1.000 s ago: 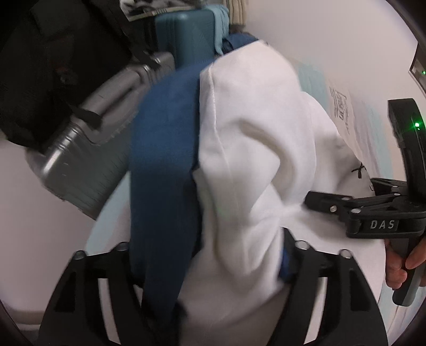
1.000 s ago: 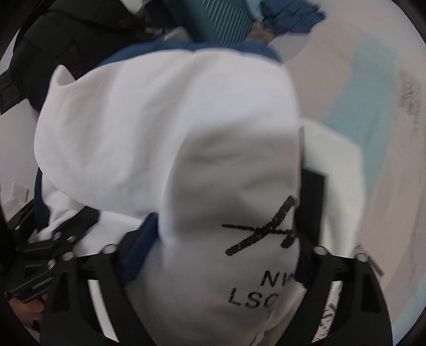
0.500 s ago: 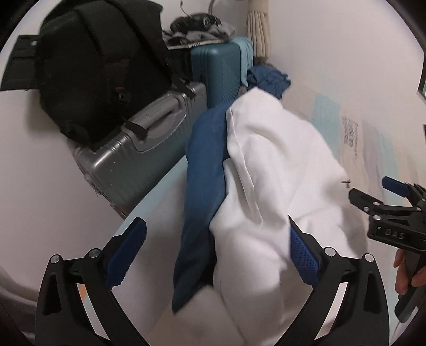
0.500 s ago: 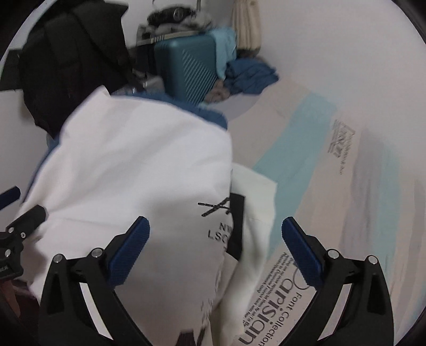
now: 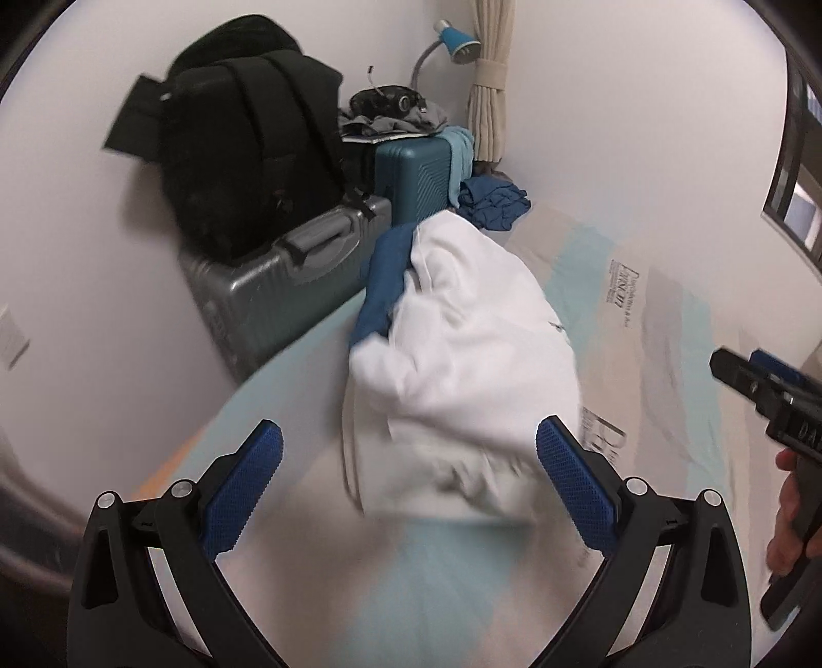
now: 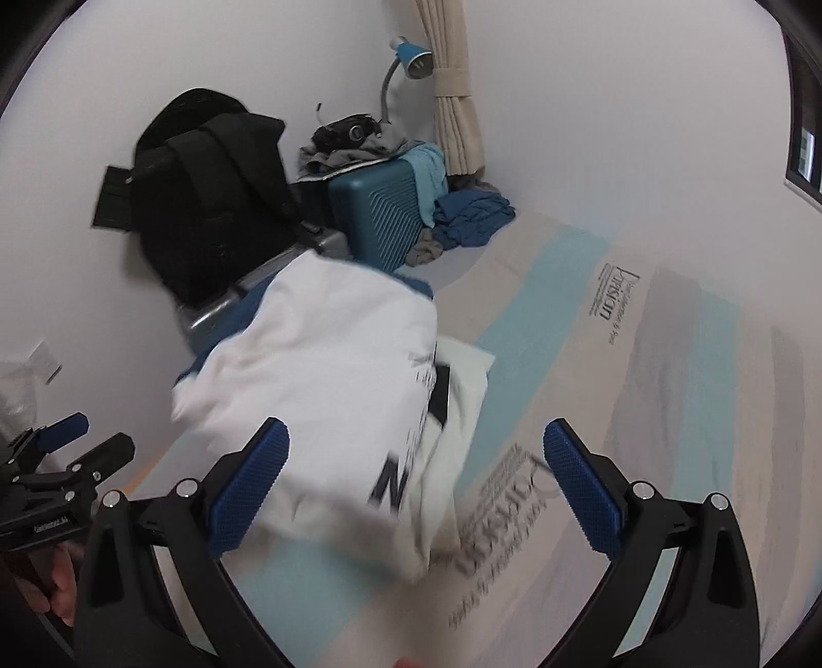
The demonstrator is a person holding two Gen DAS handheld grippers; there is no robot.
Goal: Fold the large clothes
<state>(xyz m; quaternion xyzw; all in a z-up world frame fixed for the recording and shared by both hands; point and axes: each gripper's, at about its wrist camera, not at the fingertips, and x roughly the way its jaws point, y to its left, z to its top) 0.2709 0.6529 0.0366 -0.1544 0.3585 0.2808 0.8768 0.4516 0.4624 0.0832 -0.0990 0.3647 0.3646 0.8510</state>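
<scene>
A white garment with blue trim and black lettering lies in a folded heap on the bed sheet. It also shows in the right wrist view. My left gripper is open and empty, just in front of the heap. My right gripper is open and empty, with its left finger over the garment's near edge. The right gripper shows at the right edge of the left wrist view, and the left gripper at the left edge of the right wrist view.
A grey suitcase with a black backpack on it stands left of the bed. A teal suitcase and crumpled blue clothes are at the far corner, by a curtain and a blue lamp.
Both grippers let go of the garment, opened and drew back toward me. The garment dropped onto the bed as a heap.
</scene>
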